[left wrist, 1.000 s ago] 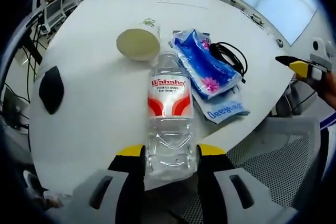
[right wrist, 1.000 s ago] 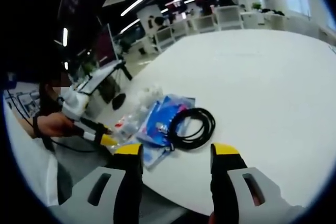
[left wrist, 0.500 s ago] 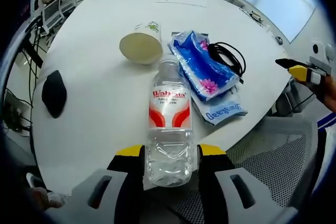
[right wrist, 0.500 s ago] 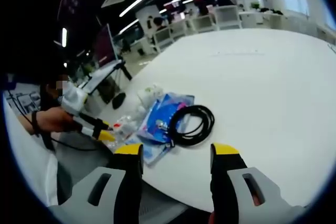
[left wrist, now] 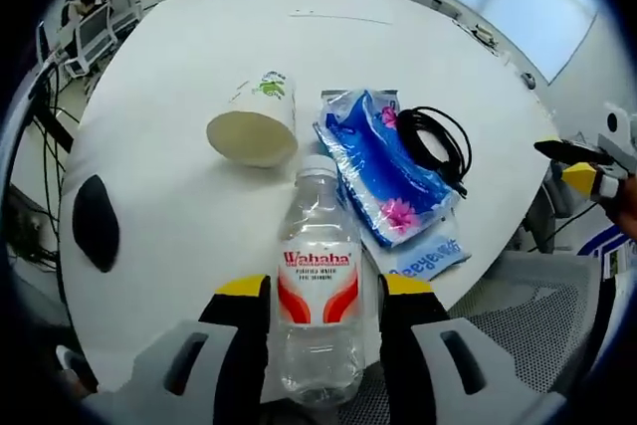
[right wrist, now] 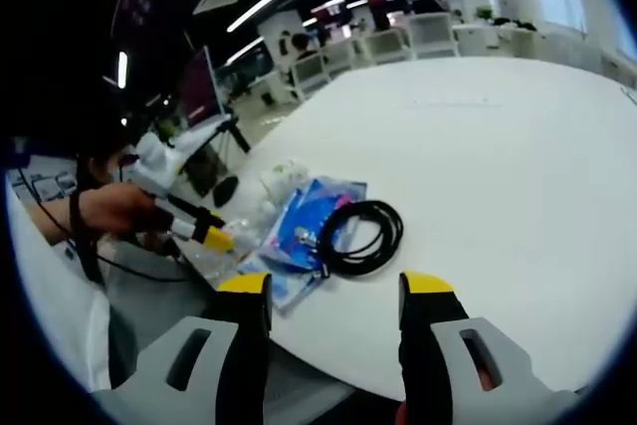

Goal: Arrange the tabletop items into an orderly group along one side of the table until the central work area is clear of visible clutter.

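Mesh office chair [left wrist: 528, 296] beside the table; desks and chairs [right wrist: 398, 37] beyond.

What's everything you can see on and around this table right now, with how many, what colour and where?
water bottle: one, clear with red and white label, held between the left gripper's jaws at the table's near edge
paper cup: one, cream with green print, lying on its side beyond the bottle
tissue pack: one, blue, right of the cup
flat packet: one, white with blue lettering, under the tissue pack
cable: one, black, coiled beside the tissue pack
mouse: one, black, far left
table: one, white, round
left gripper: yellow-tipped, shut on bottle
right gripper: yellow-tipped, open, empty
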### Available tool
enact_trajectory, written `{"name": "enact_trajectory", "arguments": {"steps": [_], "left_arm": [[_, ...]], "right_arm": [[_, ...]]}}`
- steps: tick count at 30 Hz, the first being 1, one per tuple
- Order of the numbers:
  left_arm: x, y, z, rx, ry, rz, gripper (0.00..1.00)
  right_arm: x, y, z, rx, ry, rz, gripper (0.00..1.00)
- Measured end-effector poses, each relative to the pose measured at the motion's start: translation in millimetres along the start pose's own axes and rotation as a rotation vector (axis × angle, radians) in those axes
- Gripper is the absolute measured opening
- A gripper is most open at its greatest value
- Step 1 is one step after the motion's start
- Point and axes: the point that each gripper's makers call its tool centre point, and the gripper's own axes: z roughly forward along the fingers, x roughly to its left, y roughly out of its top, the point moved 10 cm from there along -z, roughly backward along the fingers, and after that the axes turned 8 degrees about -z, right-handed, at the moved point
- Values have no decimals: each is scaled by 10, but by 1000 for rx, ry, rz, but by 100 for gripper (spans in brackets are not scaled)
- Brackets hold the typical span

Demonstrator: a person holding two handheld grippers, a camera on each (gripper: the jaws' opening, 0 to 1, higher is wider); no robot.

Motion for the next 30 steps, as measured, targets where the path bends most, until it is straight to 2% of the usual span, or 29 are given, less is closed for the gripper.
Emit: {"name": "enact_trajectory", "arguments": {"steps": [8,20,25,30], "left_arm": [[8,81,124,37,10,6,43],[39,8,300,98,9,12,42],[32,40,291,95,12,22,42],[34,21,285,62,13,10,41]], "right_arm": [[16,5,13,7,9,-15,51],[14,51,82,48,26,-81,56],[10,78,123,61,35,-95,57],[25,101,159,64,42,-97,56]]}}
